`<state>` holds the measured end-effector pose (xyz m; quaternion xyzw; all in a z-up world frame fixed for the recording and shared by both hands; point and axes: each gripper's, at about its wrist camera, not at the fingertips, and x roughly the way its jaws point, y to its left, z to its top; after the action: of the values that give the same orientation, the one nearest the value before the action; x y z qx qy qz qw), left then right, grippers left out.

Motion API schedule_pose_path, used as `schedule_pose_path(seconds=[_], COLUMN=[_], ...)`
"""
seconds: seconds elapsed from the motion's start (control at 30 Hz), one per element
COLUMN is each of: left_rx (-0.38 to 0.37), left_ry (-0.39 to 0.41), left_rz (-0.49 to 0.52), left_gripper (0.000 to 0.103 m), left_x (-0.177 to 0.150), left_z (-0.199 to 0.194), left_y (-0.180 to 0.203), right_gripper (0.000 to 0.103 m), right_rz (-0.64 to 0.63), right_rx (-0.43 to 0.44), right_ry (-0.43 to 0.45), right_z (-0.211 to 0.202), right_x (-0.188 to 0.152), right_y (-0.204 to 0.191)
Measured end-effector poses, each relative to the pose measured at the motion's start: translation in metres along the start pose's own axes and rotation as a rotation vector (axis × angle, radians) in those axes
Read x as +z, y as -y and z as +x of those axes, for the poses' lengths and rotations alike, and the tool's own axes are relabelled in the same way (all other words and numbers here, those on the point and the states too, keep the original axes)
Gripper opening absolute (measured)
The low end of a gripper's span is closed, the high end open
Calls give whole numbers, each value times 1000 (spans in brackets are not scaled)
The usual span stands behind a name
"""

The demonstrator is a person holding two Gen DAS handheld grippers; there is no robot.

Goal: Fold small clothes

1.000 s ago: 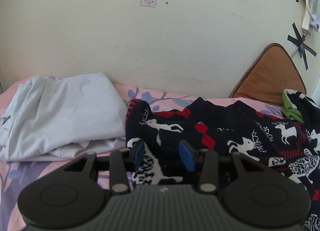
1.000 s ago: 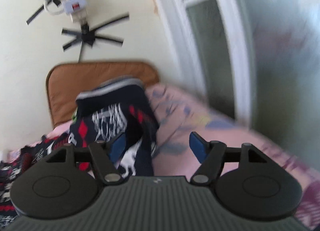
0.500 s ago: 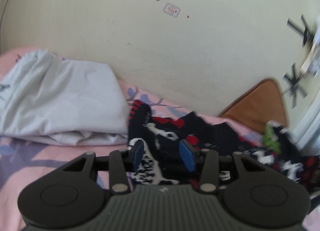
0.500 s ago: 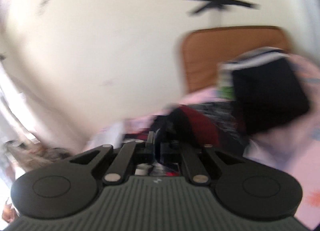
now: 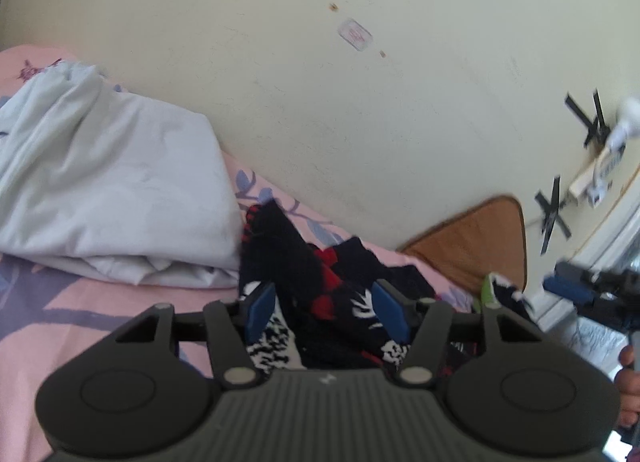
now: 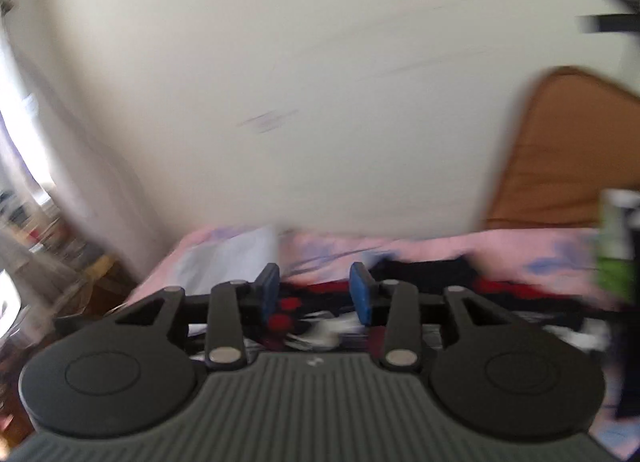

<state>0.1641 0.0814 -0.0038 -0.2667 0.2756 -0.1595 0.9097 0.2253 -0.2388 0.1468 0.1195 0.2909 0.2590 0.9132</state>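
Through the left wrist camera we see our left gripper (image 5: 326, 312) spread fairly wide, its blue pads (image 5: 260, 309) on either side of a raised fold of the dark patterned garment (image 5: 316, 286); we cannot tell whether the pads touch the cloth. The garment lies on the pink bed (image 5: 60, 302), just right of a pale folded sheet (image 5: 104, 190) and near a brown cushion (image 5: 476, 242) against the far wall. At the right edge our right gripper (image 5: 572, 288) shows, blurred and partly cut off.

Through the right wrist camera, heavily blurred, the right gripper (image 6: 316, 294) stands moderately parted and holds nothing, above the garment (image 6: 420, 282). The garment's pattern is hard to make out here.
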Motion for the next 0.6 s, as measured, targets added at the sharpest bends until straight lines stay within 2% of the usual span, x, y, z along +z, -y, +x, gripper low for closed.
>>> schedule_pose_path(seconds=[0.07, 0.17, 0.23, 0.27, 0.3, 0.33, 0.37, 0.4, 0.5, 0.6], left_rx=[24, 78, 98, 100, 104, 109, 112, 108, 99, 74], left_ry=[-25, -51, -53, -52, -53, -59, -62, -61, -9, 62], left_rz=[44, 105, 120, 116, 112, 102, 90, 75, 31, -12], left_gripper=[56, 56, 48, 43, 25, 17, 9, 4, 2, 2], left_x=[-5, -11, -13, -12, -12, -11, -11, -10, -4, 5], left_z=[8, 21, 25, 27, 28, 30, 31, 30, 14, -5], left_y=[9, 18, 19, 18, 16, 13, 11, 8, -1, -11], right_gripper=[45, 48, 48, 47, 46, 40, 27, 24, 22, 22], right_rz=[41, 118, 180, 213, 242, 261, 273, 261, 110, 14], right_rx=[-116, -279, -337, -346, -338, -312, -292, -297, -302, -206], right_ry=[24, 13, 0, 1, 6, 9, 0, -11, 10, 109], right_z=[-15, -17, -12, -9, -6, -3, 3, 9, 19, 18], right_x=[-14, -37, -52, -59, -64, -69, -70, -69, -61, -50], right_y=[34, 85, 115, 124, 131, 138, 141, 138, 115, 89])
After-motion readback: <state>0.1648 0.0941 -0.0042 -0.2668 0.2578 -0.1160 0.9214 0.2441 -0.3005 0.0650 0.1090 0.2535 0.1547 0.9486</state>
